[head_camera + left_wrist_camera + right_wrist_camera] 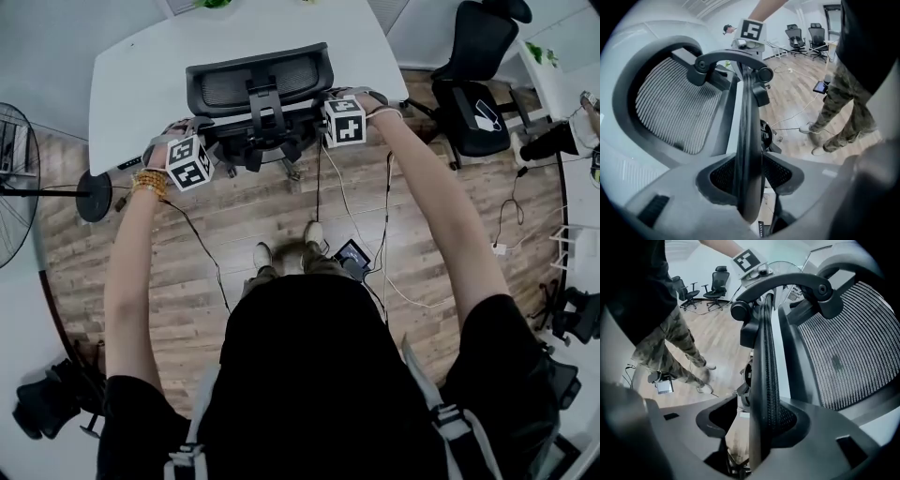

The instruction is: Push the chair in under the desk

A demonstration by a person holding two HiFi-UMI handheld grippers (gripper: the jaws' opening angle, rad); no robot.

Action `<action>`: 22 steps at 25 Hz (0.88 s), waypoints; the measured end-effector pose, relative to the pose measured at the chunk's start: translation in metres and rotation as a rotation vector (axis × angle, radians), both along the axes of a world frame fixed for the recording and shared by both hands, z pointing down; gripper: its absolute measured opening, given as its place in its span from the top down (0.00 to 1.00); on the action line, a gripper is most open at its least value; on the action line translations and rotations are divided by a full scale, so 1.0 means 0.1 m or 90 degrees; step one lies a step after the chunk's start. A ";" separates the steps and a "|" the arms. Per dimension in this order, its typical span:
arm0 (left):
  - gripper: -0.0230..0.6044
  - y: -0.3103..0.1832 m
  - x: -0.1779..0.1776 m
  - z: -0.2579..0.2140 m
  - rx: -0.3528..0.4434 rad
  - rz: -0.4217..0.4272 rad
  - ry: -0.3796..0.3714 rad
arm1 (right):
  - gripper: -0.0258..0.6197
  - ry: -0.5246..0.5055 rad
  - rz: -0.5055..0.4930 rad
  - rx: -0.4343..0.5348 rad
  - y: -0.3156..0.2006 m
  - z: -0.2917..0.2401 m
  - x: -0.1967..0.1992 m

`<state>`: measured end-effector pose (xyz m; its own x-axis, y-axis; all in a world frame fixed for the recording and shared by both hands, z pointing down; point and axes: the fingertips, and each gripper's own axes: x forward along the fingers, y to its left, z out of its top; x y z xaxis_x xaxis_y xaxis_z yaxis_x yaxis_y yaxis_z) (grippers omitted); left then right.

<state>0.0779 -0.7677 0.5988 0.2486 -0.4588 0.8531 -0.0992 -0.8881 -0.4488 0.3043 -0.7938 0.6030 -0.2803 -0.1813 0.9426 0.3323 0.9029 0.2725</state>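
Note:
The black mesh office chair point(258, 89) stands with its seat under the white desk point(141, 75), its back and headrest facing me. My left gripper point(206, 133) is at the left end of the backrest's top edge and my right gripper point(324, 103) at the right end. In the left gripper view the backrest's edge point(747, 140) runs between the jaws of the left gripper point(749, 187), with dark gaps on both sides. The right gripper view shows the same edge point(764, 376) inside the right gripper point(757, 427), with floor visible through the gap. Both are open.
A second black chair point(478, 84) stands at the right by another white desk. A floor fan point(14, 178) is at the left and a round desk foot point(94, 197) beside it. Cables point(366, 216) and a small screen device point(353, 253) lie on the wood floor near my feet.

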 end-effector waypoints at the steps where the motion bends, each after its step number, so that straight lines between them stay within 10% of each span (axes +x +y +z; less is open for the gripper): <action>1: 0.68 0.01 -0.07 -0.07 0.002 -0.011 -0.002 | 0.65 0.006 -0.001 0.011 0.00 -0.02 0.01; 6: 0.67 0.12 -0.17 -0.51 0.034 -0.035 0.054 | 0.72 -0.045 0.022 0.057 -0.08 -0.44 0.01; 16: 0.78 0.24 0.57 -1.85 0.133 -0.225 0.583 | 0.80 -0.375 0.135 0.113 0.20 -1.79 -0.40; 22: 0.86 0.31 0.84 -2.13 0.211 -0.309 0.697 | 0.93 -0.529 0.246 0.140 0.37 -2.14 -0.68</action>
